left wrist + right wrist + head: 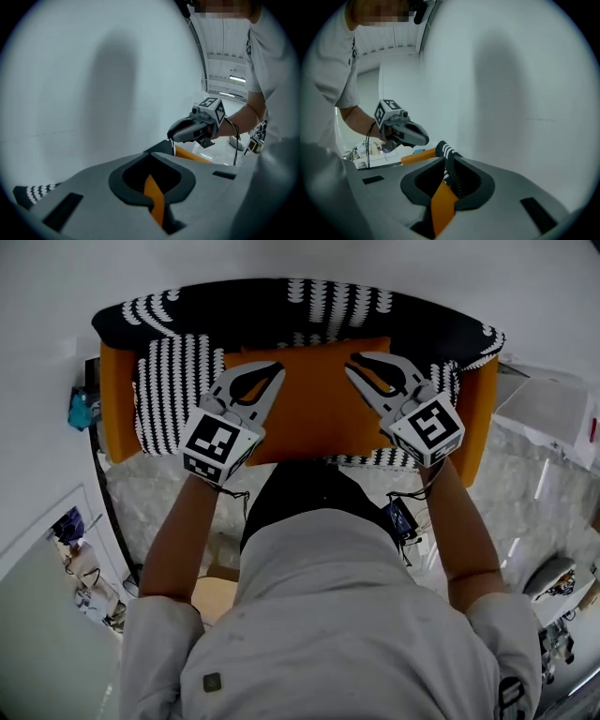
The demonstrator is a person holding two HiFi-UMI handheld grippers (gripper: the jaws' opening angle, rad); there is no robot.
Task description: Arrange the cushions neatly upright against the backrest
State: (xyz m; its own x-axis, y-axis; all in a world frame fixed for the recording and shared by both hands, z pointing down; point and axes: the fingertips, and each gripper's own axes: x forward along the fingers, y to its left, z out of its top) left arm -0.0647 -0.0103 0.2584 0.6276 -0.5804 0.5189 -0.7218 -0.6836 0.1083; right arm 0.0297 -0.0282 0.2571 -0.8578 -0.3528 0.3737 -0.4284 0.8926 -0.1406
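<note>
Seen from the head view, an orange cushion (314, 409) stands in the middle of the seat, in front of the black-and-white patterned backrest (309, 301). My left gripper (278, 373) is shut on its top left edge; the left gripper view shows orange cloth (153, 197) pinched between the jaws. My right gripper (353, 359) grips the top right corner. There, orange cloth (443, 204) and a fold of patterned cloth (447, 152) sit between its jaws. Striped cushions lean at the left (173, 390) and the right (450, 381).
The sofa's orange arms (117, 399) close in the seat on both sides. A plain white wall rises behind the backrest. A blue object (80, 411) lies on the floor at the left, and white boxes (553, 409) stand at the right.
</note>
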